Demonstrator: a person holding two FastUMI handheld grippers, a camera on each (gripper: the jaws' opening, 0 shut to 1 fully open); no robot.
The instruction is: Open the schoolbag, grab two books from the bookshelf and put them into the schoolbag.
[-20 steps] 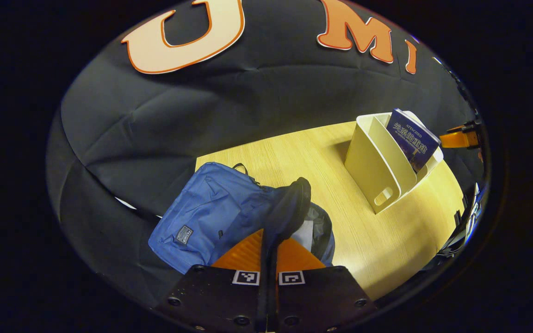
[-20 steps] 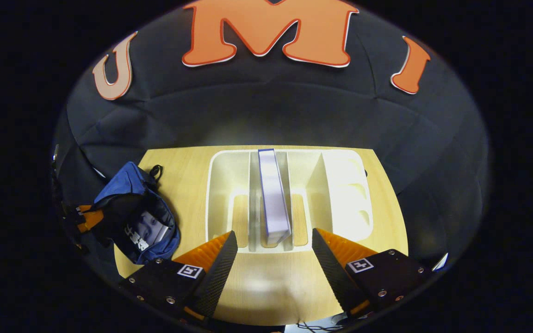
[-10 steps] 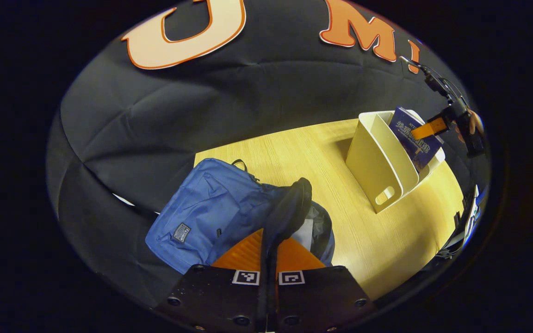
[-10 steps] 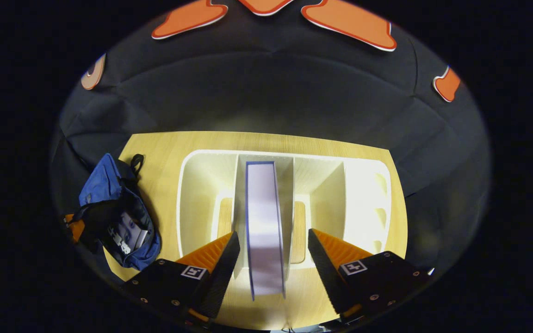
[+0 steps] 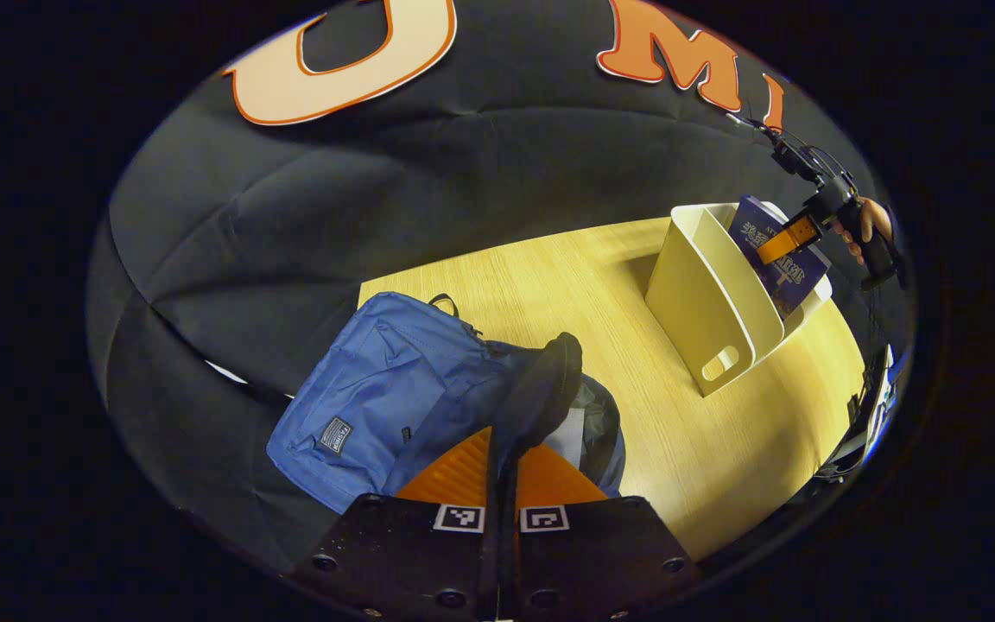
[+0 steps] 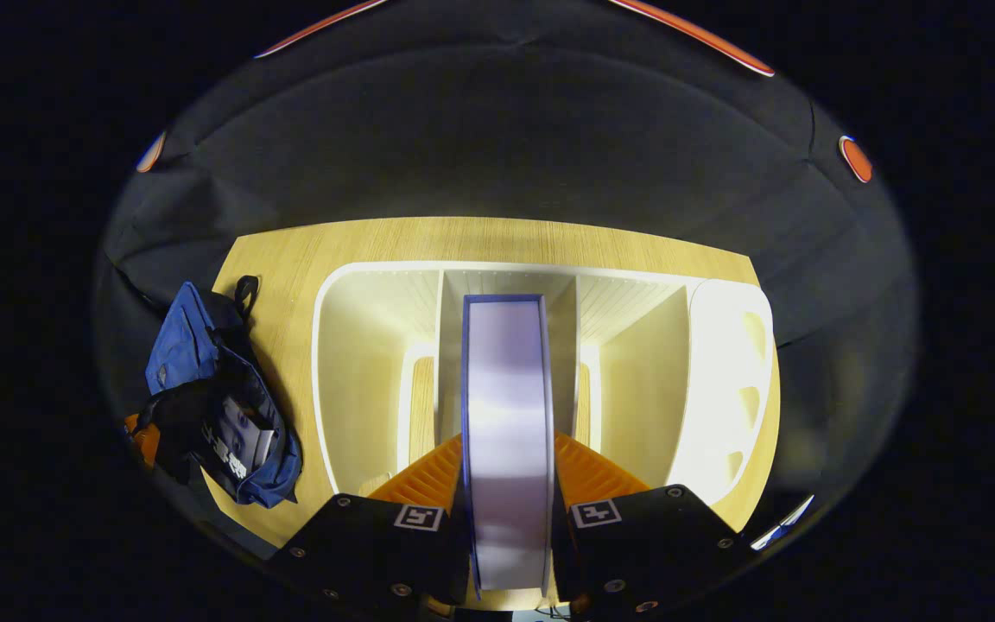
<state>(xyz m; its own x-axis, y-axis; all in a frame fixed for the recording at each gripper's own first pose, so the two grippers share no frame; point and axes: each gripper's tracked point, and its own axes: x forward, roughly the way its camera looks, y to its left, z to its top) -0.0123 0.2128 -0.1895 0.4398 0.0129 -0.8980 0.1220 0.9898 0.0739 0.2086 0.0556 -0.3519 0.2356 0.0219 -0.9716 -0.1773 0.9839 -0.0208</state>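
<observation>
The blue schoolbag [image 5: 377, 402] lies on the wooden table [image 5: 549, 285], its mouth held up by the dark flap [image 5: 541, 389]. My left gripper [image 5: 502, 436] is shut on that flap. A first book [image 6: 243, 436] shows inside the schoolbag [image 6: 195, 345]. In the white bookshelf [image 6: 368, 363] a blue-covered book [image 6: 506, 363] stands upright in the middle slot. My right gripper [image 6: 508, 445] is shut on this book, one finger on each cover. The left gripper view shows the same book [image 5: 795, 272] in the bookshelf [image 5: 705, 294], with the right gripper [image 5: 782, 240] on it.
A hand [image 5: 865, 223] holds the right gripper at the far right. The bookshelf's outer slots [image 6: 636, 363] hold nothing. Bare tabletop [image 5: 679, 449] lies between the schoolbag and the bookshelf. The table's near edge curves close behind the shelf.
My right gripper has come down over the book in the shelf and its open fingers have shut on it. The left gripper has kept its hold on the bag's flap.
</observation>
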